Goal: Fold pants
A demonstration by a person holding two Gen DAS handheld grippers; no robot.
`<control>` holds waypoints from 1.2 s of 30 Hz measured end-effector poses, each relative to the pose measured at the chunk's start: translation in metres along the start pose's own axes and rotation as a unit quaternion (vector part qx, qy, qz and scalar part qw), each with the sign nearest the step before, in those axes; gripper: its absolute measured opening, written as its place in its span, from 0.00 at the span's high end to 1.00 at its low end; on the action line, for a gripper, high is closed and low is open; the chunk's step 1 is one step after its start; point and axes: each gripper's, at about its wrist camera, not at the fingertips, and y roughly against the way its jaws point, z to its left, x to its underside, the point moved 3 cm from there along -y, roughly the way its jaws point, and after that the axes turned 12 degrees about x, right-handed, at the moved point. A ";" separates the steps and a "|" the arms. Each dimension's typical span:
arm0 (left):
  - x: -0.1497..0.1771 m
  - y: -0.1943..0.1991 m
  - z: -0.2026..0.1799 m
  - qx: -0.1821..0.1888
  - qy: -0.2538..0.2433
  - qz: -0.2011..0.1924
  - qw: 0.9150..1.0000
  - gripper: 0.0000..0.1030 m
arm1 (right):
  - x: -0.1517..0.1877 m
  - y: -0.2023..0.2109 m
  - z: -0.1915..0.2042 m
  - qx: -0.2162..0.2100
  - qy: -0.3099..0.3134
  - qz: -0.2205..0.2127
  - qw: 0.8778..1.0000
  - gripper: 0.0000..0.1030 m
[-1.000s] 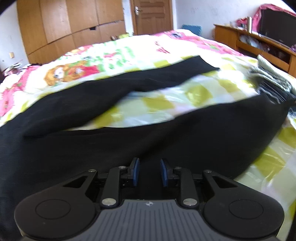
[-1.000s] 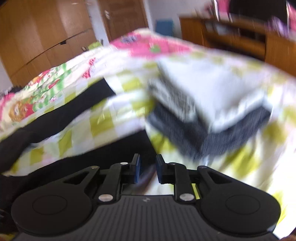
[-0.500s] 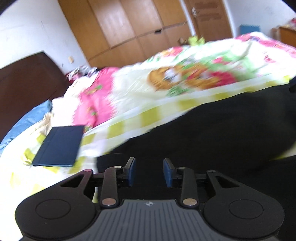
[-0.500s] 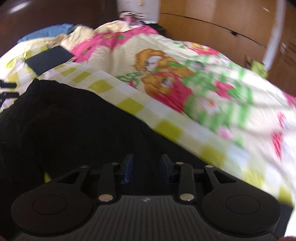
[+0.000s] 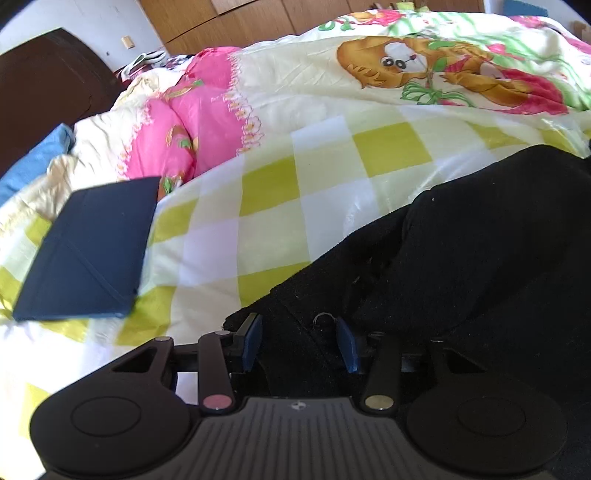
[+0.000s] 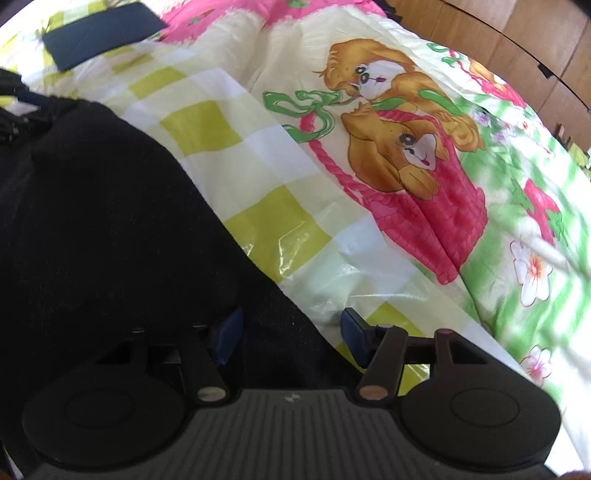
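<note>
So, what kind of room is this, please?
Most likely a bedroom: black pants lie on a bed with a cartoon-print quilt, beside a dark headboard and wooden wardrobe doors.

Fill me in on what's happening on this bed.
A person holding two handheld grippers is folding black fabric pants spread on a checked, cartoon-print bedspread. The left gripper and the right gripper both hover over the pants' edge, jaws opening, with black cloth between them, unpinched. A dark blue flat case lies nearby.

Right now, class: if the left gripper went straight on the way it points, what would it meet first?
Most likely the black pants: the opening left gripper already has that fabric between its fingers.
</note>
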 end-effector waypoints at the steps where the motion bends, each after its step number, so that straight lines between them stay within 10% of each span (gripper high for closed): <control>1: 0.000 0.000 0.000 0.000 0.006 -0.005 1.000 0.55 | 0.001 0.002 0.000 -0.004 -0.009 -0.001 1.000 0.60; 4: -0.002 0.003 -0.001 -0.007 0.005 -0.004 1.000 0.78 | -0.002 0.012 0.007 0.008 0.001 -0.001 1.000 0.94; 18: 0.024 0.155 0.013 -0.021 0.073 -0.159 0.984 0.84 | 0.041 0.245 0.030 -0.009 -0.025 -0.163 0.986 0.96; 27: 0.119 0.200 -0.071 0.063 0.033 -0.176 0.982 0.79 | 0.178 0.255 0.188 -0.040 0.128 -0.029 0.991 0.94; 30: 0.128 0.192 -0.088 0.094 0.035 -0.162 0.982 0.78 | 0.157 0.265 0.182 -0.070 0.091 -0.022 0.993 0.94; 36: 0.123 0.175 -0.092 0.099 0.009 -0.156 0.983 0.76 | 0.024 0.246 0.141 -0.121 -0.011 -0.107 0.987 0.58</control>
